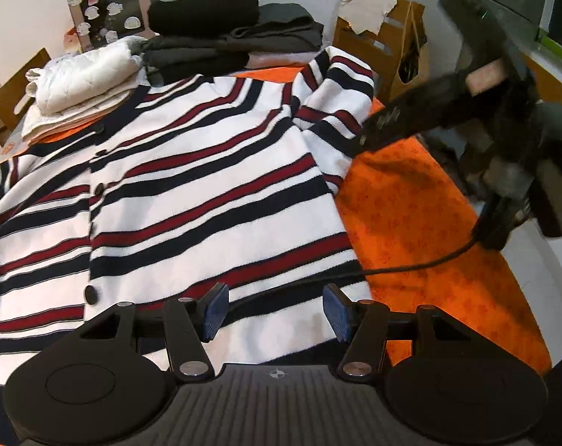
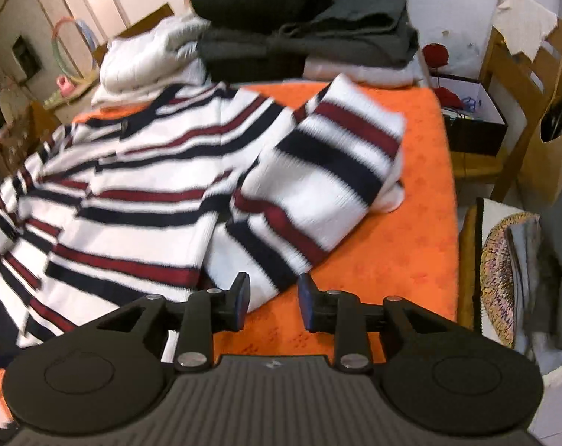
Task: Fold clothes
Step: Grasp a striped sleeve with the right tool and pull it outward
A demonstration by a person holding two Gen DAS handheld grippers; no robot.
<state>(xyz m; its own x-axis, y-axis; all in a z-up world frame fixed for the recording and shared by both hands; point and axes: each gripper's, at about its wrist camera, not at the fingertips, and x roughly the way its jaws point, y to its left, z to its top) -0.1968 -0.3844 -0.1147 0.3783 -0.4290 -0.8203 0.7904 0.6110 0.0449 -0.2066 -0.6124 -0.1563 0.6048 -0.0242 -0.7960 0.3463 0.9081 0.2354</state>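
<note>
A white cardigan (image 1: pixel 206 186) with navy and dark red stripes and dark buttons lies spread, front up, on an orange cover (image 1: pixel 411 204). Its right sleeve (image 1: pixel 333 85) is bunched and folded near the shoulder. My left gripper (image 1: pixel 277 310) hovers open over the cardigan's lower part, with nothing pinched between its blue pads. In the right wrist view the cardigan (image 2: pixel 132 200) and the sleeve (image 2: pixel 325 171) are blurred. My right gripper (image 2: pixel 274 299) stands open just past the sleeve's lower edge, over the orange cover (image 2: pixel 392 260), gripping nothing. In the left wrist view the right gripper (image 1: pixel 370 137) shows blurred beside the sleeve.
Folded white quilted clothes (image 1: pixel 87 70) and a dark folded pile (image 1: pixel 221 33) stand at the far end. A brown cardboard box (image 1: pixel 385 48) and a wooden chair (image 2: pixel 503 74) are beyond the right edge. A black cable (image 1: pixel 411 267) trails across the cover onto the cardigan's hem.
</note>
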